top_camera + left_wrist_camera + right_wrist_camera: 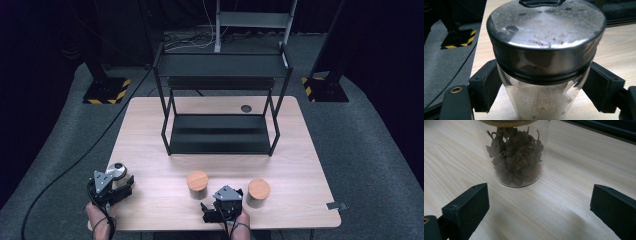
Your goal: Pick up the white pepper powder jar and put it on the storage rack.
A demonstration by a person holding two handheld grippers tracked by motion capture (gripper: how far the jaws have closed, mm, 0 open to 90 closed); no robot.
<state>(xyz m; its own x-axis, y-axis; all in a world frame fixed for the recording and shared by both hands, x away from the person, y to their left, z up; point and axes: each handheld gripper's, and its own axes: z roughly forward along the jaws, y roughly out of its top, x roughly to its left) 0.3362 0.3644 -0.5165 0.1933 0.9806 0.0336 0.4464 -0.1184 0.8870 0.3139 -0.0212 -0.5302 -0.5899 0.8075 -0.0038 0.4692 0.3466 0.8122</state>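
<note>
- The left gripper (pixel 119 186) sits at about 8 o'clock on the wooden table (pixel 150 130), near the front left corner, with the person's left hand (pixel 98 216) behind it at the table edge.
- Its jaws are closed onto the metal-lidded jar (pixel 117 174); in the left gripper view both black pads press against the clear glass just under the lid of this jar (pixel 544 75), one on each side.
- That jar stands upright on the table; its steel lid is dusty and a pale powder shows through the glass low down.
- The right gripper (pixel 224 199) is at about 6 o'clock, near the front edge, held by the right hand (pixel 239 220).
- Its jaws stand wide apart and hold nothing; in the right gripper view they frame bare wood, with the jar of dried leaves (pixel 516 155) ahead of them at 12 o'clock, apart from both pads.
- In the high view two wooden-lidded jars stand either side of this gripper: the left wooden-lidded jar (pixel 197 184) at its 10 o'clock and the right wooden-lidded jar (pixel 258 192) at its 2 o'clock, each just beside it.
- I cannot tell which of those two is the one seen along the jaws.
- A black two-tier shelf (pixel 220 131) stands at 12 o'clock on the far half of the table, well apart from all three jars.
</note>
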